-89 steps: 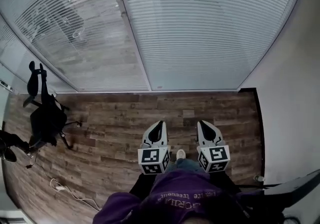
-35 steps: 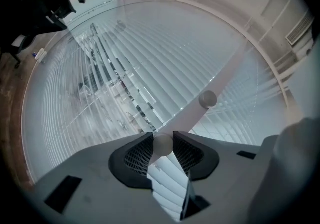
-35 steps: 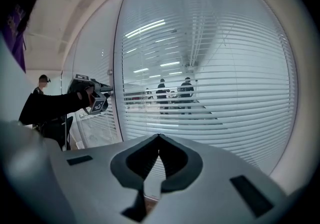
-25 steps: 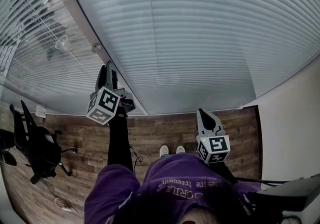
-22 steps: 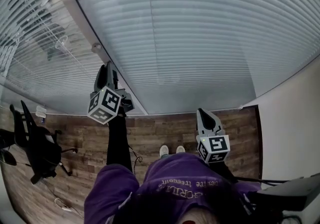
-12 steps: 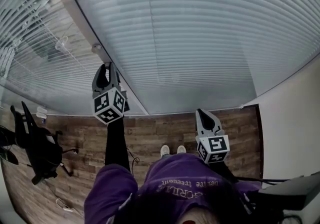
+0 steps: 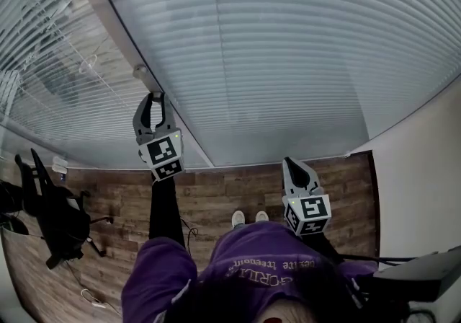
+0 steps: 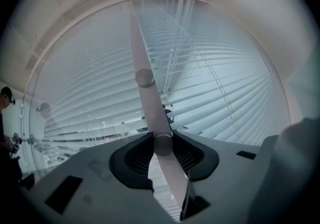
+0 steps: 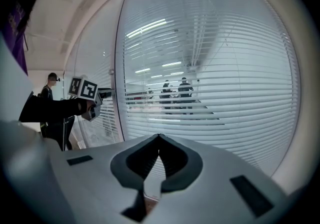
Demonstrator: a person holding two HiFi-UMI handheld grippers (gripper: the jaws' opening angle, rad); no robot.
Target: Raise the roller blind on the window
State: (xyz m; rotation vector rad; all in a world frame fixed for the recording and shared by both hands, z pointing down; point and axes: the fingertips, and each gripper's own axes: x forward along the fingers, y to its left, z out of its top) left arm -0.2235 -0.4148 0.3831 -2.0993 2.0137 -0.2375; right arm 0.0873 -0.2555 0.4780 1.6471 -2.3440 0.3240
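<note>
Slatted blinds (image 7: 288, 47) hang lowered behind the glass panes, split by a pale mullion (image 7: 108, 19). Two round knobs sit on the mullion: an upper knob (image 8: 145, 78) (image 7: 139, 69) and a lower knob (image 8: 163, 145). My left gripper (image 7: 155, 96) (image 8: 163, 138) is raised against the mullion and open, with the lower knob lying between its fingertips. I cannot see the pads pressing on it. My right gripper (image 7: 296, 164) (image 9: 159, 137) hangs low at the person's side, shut and empty, pointing at the right-hand blind.
A black office chair (image 7: 54, 217) stands on the wooden floor (image 7: 216, 195) at the left, with a cable (image 7: 90, 298) near it. A white wall (image 7: 425, 192) closes the right side. People (image 9: 175, 90) stand beyond the glass.
My left gripper has risen from waist height, and in the last second it slid right and turned so that its jaws straddle the mullion. The right gripper has stayed put.
</note>
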